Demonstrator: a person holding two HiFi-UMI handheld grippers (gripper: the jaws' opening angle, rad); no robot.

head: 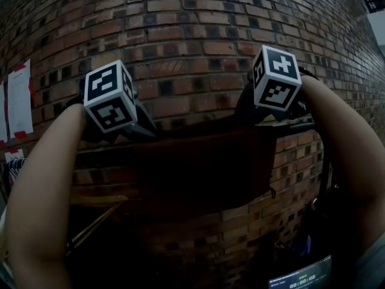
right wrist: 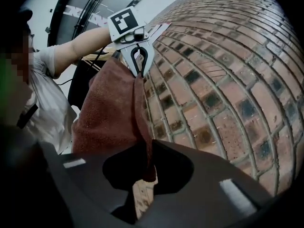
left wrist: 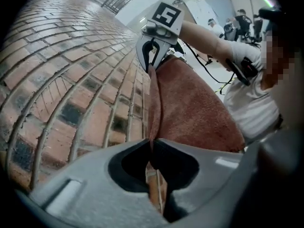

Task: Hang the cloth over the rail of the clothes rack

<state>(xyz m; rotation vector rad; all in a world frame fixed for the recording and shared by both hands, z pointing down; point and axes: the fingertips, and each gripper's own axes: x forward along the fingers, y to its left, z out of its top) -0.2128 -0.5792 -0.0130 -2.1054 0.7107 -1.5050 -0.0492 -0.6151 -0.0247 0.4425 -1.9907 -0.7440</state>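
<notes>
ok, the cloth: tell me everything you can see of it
The cloth is reddish brown, soft and napped like a towel. Its top edge is pinched at one end in the shut left gripper and at the other in the shut right gripper, running taut between them. The rest hangs down before the brick wall. The head view is too dark to tell whether anything else touches it.

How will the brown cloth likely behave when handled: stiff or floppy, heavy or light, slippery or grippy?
Probably floppy: the cloth sags in folds between the left gripper and right gripper, whose jaws pinch its top edge. Likely light, since two small pinches carry it. Its fuzzy surface should resist slipping.
</notes>
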